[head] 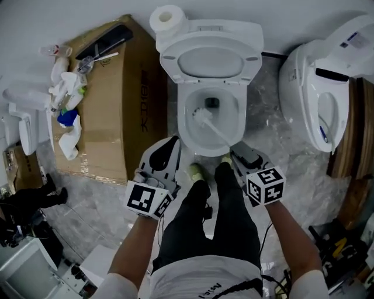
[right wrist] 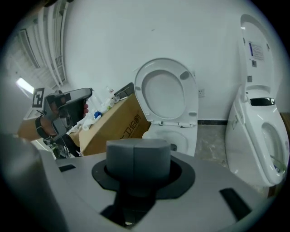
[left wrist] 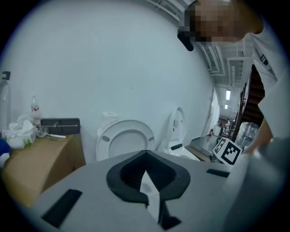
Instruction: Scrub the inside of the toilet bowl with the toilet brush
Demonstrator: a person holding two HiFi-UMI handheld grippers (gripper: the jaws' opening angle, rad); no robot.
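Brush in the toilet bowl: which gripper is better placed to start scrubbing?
Right. The brush handle runs from the bowl straight into the right gripper, shut on it; the left gripper sits outside the rim, off the brush.

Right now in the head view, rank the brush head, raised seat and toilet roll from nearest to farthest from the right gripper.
1. Brush head: down in the bowl, ahead and left of the right gripper, on the brush that reaches it.
2. Raised seat: upright behind the bowl.
3. Toilet roll: on the tank by the wall.
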